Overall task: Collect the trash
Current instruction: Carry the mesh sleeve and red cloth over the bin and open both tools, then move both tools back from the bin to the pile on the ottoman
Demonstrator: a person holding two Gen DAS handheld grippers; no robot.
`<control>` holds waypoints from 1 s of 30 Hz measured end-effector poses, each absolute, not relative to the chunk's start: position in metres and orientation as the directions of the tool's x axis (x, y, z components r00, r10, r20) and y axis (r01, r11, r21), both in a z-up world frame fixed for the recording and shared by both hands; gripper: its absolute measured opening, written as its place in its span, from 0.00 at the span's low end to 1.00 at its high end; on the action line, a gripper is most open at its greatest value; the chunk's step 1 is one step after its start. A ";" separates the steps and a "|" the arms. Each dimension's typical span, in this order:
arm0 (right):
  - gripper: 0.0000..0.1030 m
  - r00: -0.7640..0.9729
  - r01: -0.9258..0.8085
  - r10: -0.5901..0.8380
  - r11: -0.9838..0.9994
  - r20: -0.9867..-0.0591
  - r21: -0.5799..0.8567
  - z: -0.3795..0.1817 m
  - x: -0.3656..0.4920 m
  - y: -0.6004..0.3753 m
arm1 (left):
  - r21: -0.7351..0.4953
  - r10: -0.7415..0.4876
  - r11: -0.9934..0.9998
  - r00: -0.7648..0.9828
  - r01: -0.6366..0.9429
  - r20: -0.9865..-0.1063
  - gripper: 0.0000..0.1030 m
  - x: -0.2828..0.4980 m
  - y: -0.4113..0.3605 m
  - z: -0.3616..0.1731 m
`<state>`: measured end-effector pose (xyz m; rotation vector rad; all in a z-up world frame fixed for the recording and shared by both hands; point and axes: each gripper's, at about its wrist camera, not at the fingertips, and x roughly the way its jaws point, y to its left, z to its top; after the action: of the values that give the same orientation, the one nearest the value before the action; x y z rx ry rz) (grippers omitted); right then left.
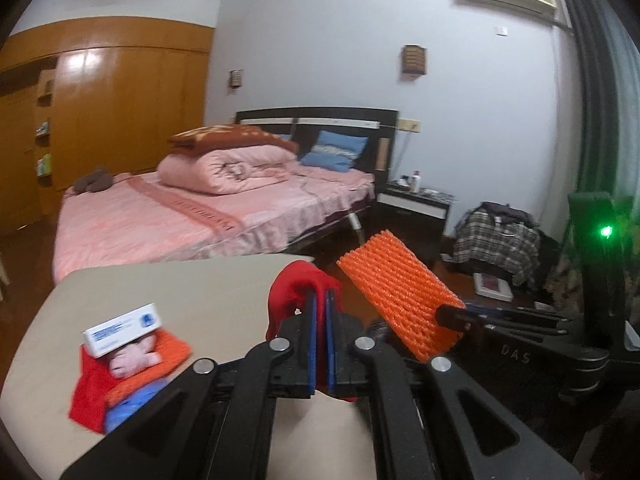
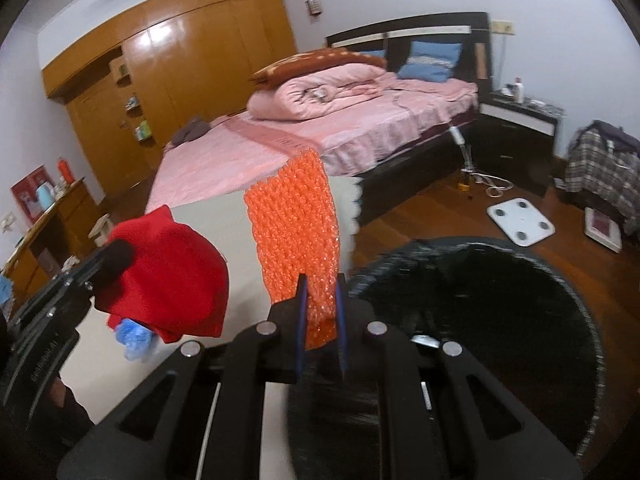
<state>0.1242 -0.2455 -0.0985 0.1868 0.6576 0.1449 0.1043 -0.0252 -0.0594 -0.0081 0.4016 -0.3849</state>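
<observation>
1. Two grippers, each clamped on a piece of trash, are held above the near edge of a beige table (image 1: 168, 296).
2. Left gripper (image 1: 321, 300): its blue-padded jaws are pressed almost together, pinching a red cloth (image 1: 296, 292), which bunches in soft folds around the fingertips.
3. From the right wrist view the same red cloth (image 2: 176, 276) hangs as a limp, rounded lump, with a crumpled blue bit (image 2: 134, 336) just under it.
4. Right gripper (image 2: 321, 300): jaws closed to a narrow gap on the lower end of an orange foam net (image 2: 296, 236), a flat strip with a knobbly, woven mesh surface that stands up and away from the fingers.
5. From the left wrist view that net (image 1: 396, 300) juts out to the right of the left gripper, tilted, stiff enough to hold its rectangular shape.
6. A black bin (image 2: 480, 304), round, with a dark liner, sits just to the right of the table, below the right gripper.
7. More trash lies in a pile at the table's near left: a small white box (image 1: 124, 330) with blue print, resting on a pink crumpled wad (image 1: 132, 360), orange mesh, red cloth and something blue.
8. Far behind stands a bed (image 1: 208, 216) with pink bedding.
</observation>
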 end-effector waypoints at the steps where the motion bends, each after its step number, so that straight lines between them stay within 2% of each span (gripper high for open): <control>1: 0.11 0.786 -0.052 0.171 0.976 -0.594 0.213 -0.099 0.120 -0.256 | -0.082 -0.386 0.919 0.843 0.385 -0.375 0.04 0.104 -0.034 -0.057; 10: 0.11 0.794 0.116 0.013 0.978 -0.608 0.172 -0.109 0.088 -0.327 | -0.085 -0.533 0.838 0.773 0.539 -0.345 0.04 0.103 -0.109 -0.045; 15: 0.11 0.782 0.187 -0.047 0.969 -0.622 0.163 -0.119 0.074 -0.356 | -0.109 -0.586 0.798 0.721 0.592 -0.370 0.04 0.106 -0.143 -0.055; 18: 0.15 0.770 0.219 -0.077 0.964 -0.634 0.149 -0.125 0.072 -0.362 | -0.113 -0.595 0.786 0.696 0.607 -0.401 0.07 0.110 -0.156 -0.067; 19: 0.21 0.760 0.232 -0.091 0.963 -0.643 0.138 -0.128 0.072 -0.364 | -0.115 -0.596 0.784 0.687 0.610 -0.415 0.19 0.111 -0.157 -0.071; 20: 0.27 0.756 0.238 -0.098 0.962 -0.647 0.133 -0.130 0.073 -0.366 | -0.117 -0.596 0.782 0.680 0.612 -0.427 0.27 0.113 -0.158 -0.075; 21: 0.37 0.753 0.245 -0.106 0.961 -0.649 0.128 -0.132 0.073 -0.367 | -0.114 -0.588 0.788 0.682 0.605 -0.435 0.42 0.113 -0.158 -0.078; 22: 0.42 0.750 0.253 -0.116 0.960 -0.651 0.121 -0.133 0.073 -0.367 | -0.112 -0.579 0.794 0.688 0.597 -0.437 0.47 0.113 -0.155 -0.082; 24: 0.63 0.751 0.263 -0.135 0.959 -0.647 0.106 -0.135 0.074 -0.364 | -0.110 -0.562 0.806 0.695 0.582 -0.448 0.48 0.115 -0.149 -0.085; 25: 0.69 0.754 0.266 -0.144 0.959 -0.641 0.098 -0.135 0.074 -0.361 | -0.109 -0.547 0.818 0.704 0.565 -0.454 0.49 0.115 -0.142 -0.087; 26: 0.81 0.759 0.267 -0.148 0.959 -0.634 0.096 -0.134 0.072 -0.360 | -0.107 -0.534 0.828 0.713 0.551 -0.455 0.50 0.115 -0.136 -0.088; 27: 0.89 0.768 0.265 -0.151 0.959 -0.622 0.095 -0.132 0.071 -0.358 | -0.105 -0.519 0.838 0.724 0.535 -0.454 0.54 0.115 -0.129 -0.089; 30: 0.95 0.801 0.217 -0.112 0.970 -0.587 0.110 -0.126 0.071 -0.346 | -0.080 -0.465 0.871 0.761 0.484 -0.452 0.64 0.116 -0.106 -0.090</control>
<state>0.0707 -0.3461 -0.1259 0.1753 0.6169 -0.1773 0.1160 -0.1065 -0.0900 0.0420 0.4810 -0.5164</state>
